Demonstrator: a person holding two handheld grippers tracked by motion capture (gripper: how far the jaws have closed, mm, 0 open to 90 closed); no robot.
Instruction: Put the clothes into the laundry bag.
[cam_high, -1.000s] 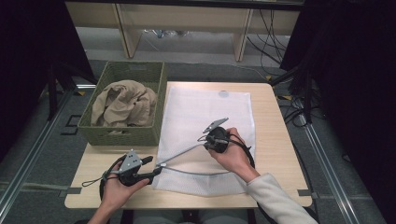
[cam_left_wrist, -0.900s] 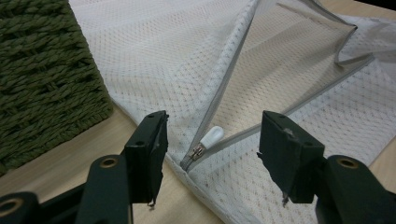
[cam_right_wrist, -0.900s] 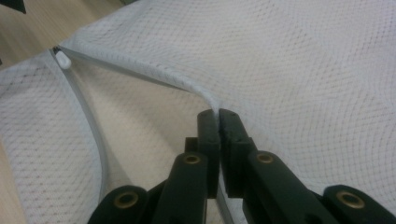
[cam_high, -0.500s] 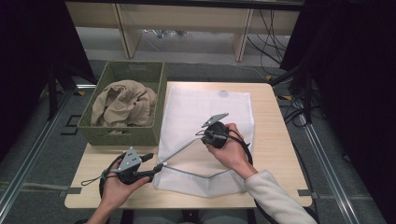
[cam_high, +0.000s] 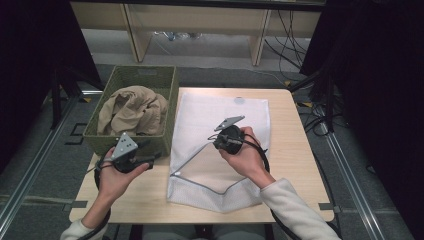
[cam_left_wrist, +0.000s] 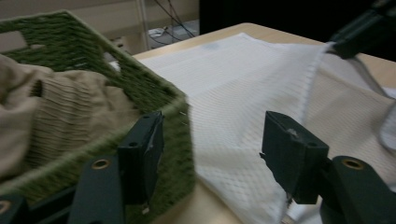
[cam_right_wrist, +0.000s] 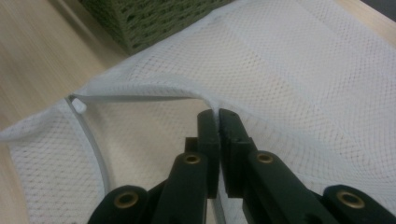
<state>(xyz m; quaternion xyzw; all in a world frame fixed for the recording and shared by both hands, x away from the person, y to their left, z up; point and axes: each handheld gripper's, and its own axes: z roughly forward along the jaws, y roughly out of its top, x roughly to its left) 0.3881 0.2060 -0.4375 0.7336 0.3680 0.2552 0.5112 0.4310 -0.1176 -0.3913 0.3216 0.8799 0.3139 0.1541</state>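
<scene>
I see the near end of the white mesh bag (cam_high: 220, 150) hang a little over the table's (cam_high: 295, 165) front edge, and its long side runs from me toward the far edge. My right gripper (cam_right_wrist: 218, 116) is clamped on the top layer at the bag's opening and holds it up off the bottom layer. The jaws are pressed together with the mesh edge between them. In the high view the right hand (cam_high: 245, 152) covers part of the bag, so I cannot see the pinch from there. The zipper pull (cam_right_wrist: 78, 105) is small and hard to make out.

My left gripper (cam_left_wrist: 212, 144) is open, with nothing between its jaws. They have just been opening. A second ago it was down by the bag's near left side. Now it is up and off to the left, in front of the green basket (cam_high: 165, 90), apart from the bag.

The basket sits just left of the bag. A tan cloth (cam_high: 131, 110) is bunched up inside it. The basket's near wall hides its lower part.
</scene>
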